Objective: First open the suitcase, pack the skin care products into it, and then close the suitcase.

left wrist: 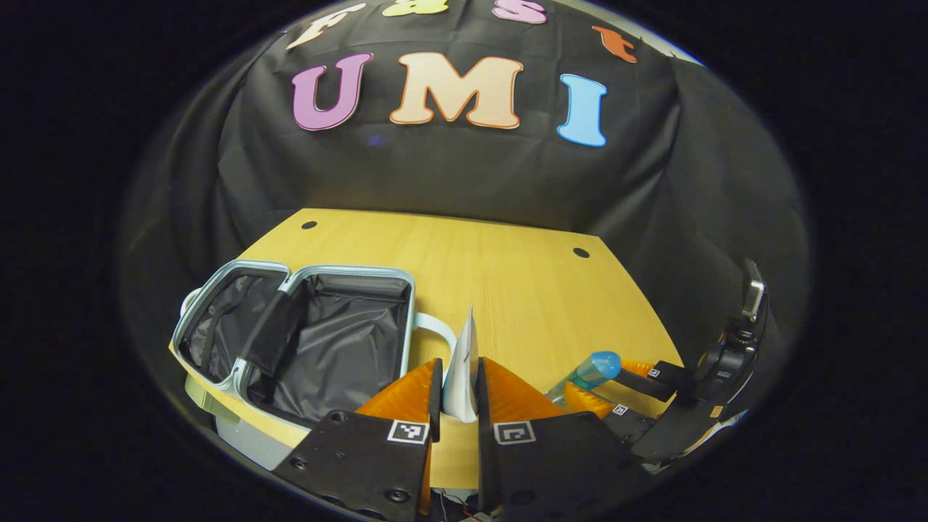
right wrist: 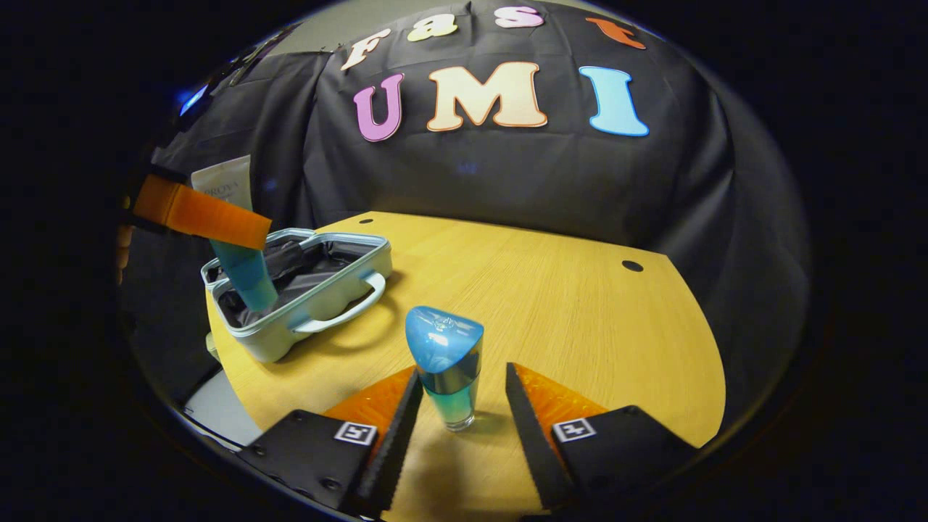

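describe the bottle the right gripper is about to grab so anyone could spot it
On the wooden table, right of the open suitcase, a small bottle stands upright between the right hand-held gripper fingers. It has a blue domed cap, unlike the white tube pinched by the left hand-held gripper.

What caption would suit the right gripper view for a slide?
Open right tongs straddle a standing blue bottle; left tongs carry a tube over the open suitcase.
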`<state>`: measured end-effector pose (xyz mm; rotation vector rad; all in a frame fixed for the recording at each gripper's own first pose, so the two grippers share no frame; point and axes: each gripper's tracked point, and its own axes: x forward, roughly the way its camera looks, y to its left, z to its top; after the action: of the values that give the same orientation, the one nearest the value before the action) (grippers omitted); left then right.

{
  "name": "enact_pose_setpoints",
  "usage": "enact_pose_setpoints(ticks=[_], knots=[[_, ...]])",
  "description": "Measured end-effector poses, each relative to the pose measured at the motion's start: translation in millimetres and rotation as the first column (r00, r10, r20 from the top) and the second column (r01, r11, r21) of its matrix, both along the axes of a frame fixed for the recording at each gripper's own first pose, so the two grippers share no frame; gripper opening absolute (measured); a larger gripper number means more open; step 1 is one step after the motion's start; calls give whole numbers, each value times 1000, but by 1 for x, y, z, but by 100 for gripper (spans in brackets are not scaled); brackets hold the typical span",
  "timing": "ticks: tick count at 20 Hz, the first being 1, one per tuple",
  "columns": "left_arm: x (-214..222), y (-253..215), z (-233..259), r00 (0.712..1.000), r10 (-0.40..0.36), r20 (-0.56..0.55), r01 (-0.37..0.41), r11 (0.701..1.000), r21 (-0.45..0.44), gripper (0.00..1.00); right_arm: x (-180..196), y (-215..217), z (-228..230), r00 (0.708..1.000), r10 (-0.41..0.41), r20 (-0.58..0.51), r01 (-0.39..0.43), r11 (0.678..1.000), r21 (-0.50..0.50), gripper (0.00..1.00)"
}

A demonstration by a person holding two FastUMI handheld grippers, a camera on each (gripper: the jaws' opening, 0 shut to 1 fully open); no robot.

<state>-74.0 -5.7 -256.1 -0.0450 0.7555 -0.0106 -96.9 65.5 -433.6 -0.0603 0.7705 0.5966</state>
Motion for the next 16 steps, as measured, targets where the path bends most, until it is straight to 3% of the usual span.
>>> enact_pose_setpoints(ticks=[1,2,8,16], knots=[[-1,5,-1,1000,7,-7,-7,1000,5,18,0,2,0,1000,6,6,-6,1000,-3,65],[-3,10,-3,1000,15,-13,-15,1000,10,18,0,3,3,1000,14,2,-14,1000,-1,46],[-4,60,-7,998,36,-59,-34,999,29,21,4,22,21,997,-13,-73,13,1000,10,44],[3,150,-45,974,49,-221,-30,996,89,18,11,112,102,995,-2,-99,15,992,125,45]])
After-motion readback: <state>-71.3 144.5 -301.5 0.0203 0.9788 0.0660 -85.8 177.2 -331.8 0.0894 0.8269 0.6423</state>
